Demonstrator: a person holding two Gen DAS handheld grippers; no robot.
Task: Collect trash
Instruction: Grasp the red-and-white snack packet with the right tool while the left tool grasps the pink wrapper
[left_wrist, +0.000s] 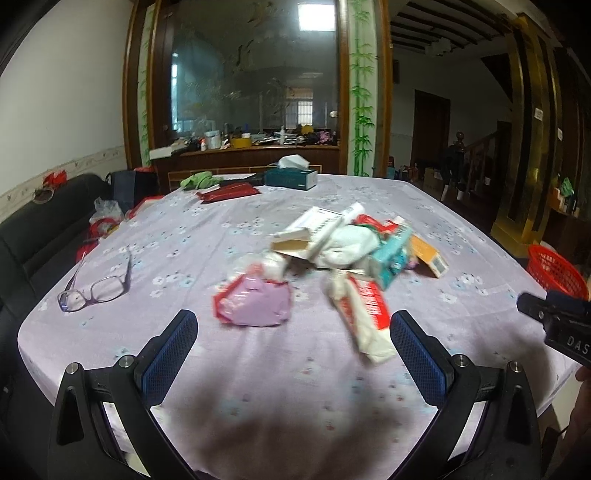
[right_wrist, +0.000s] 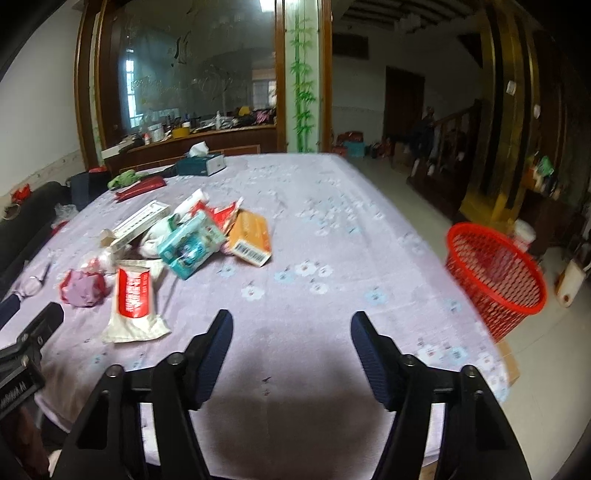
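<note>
Hovering over the near edge of the tabletop (left_wrist: 295, 369), I hold both claws released and empty: my left claw (left_wrist: 293, 328) with its jaws spread wide, my right claw (right_wrist: 291, 325) likewise. The trash pile (left_wrist: 351, 243) lies ahead of my left claw, in the middle of the cloth. Nearest is the red-and-white wrapper (left_wrist: 364, 314), its long axis running away from me, its near end just inside my left claw's right-hand finger. From my right claw it lies off to the left, so I judge the left better placed. The red basket (right_wrist: 495, 277) stands beyond the tabletop's right edge.
</note>
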